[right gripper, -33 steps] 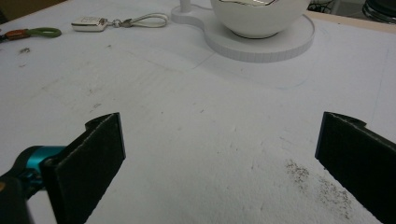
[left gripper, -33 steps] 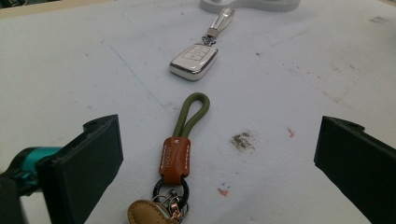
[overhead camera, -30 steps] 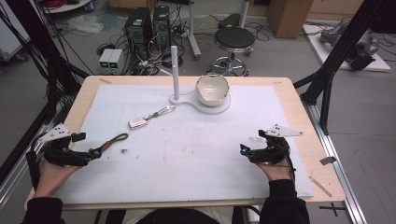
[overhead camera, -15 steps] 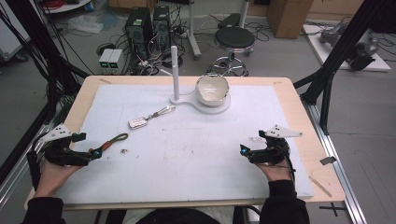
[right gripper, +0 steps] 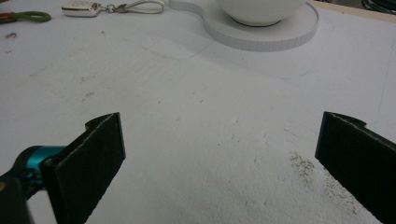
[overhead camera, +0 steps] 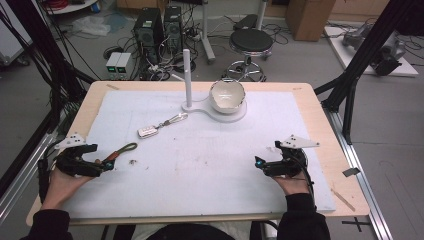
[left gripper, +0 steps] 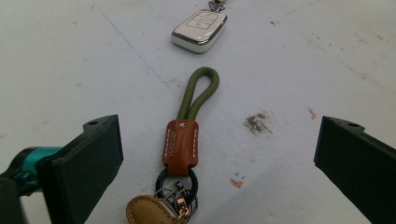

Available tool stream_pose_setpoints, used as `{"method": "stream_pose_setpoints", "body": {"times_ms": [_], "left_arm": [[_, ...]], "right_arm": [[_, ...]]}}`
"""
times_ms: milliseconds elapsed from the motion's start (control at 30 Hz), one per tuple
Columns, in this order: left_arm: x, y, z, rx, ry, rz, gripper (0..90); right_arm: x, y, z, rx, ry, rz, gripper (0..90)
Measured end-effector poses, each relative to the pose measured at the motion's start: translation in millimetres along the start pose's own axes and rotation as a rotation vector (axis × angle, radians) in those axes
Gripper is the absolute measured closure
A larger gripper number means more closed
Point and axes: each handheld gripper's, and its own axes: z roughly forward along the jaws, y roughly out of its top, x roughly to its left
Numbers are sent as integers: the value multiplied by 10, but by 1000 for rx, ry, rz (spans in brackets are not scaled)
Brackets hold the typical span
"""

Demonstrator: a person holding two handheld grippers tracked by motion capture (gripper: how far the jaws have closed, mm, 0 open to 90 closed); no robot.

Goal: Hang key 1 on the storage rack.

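A keychain (left gripper: pixel 182 140) with an olive cord loop, a brown leather tab and metal rings lies flat on the white mat, between the wide-open jaws of my left gripper (left gripper: pixel 219 154). From above, that keychain (overhead camera: pixel 120 151) sits just right of the left gripper (overhead camera: pixel 102 165) at the mat's left edge. A silver key fob (overhead camera: pixel 147 132) on a white strap lies farther in; the key fob (left gripper: pixel 199 31) is beyond the cord loop. My right gripper (overhead camera: pixel 260 164) rests open at the front right with bare mat between its jaws (right gripper: pixel 219 154).
A white bowl (overhead camera: pixel 227 96) stands on a white base (overhead camera: pixel 235 116) with an upright white post (overhead camera: pixel 187 75) at the back middle. The white mat (overhead camera: pixel 200 165) covers a wooden table (overhead camera: pixel 320 125). Dark specks mark the mat near both grippers.
The left gripper has edged slightly right toward the keychain. The right gripper has stayed in place.
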Motion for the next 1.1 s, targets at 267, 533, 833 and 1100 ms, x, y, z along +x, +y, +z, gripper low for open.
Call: {"method": "stream_pose_setpoints", "body": {"times_ms": [267, 533, 833, 1100], "left_arm": [[114, 54, 68, 51, 5, -12, 19], [211, 122, 255, 167, -6, -10, 21], [179, 224, 333, 247, 12, 44, 224], [144, 262, 353, 303, 34, 59, 433]], "right_arm": [[-1, -3, 16, 5, -4, -6, 5], [-3, -5, 22, 1, -8, -1, 5], [0, -5, 21, 0, -5, -5, 5], [-8, -4, 10, -8, -7, -3, 5]]}}
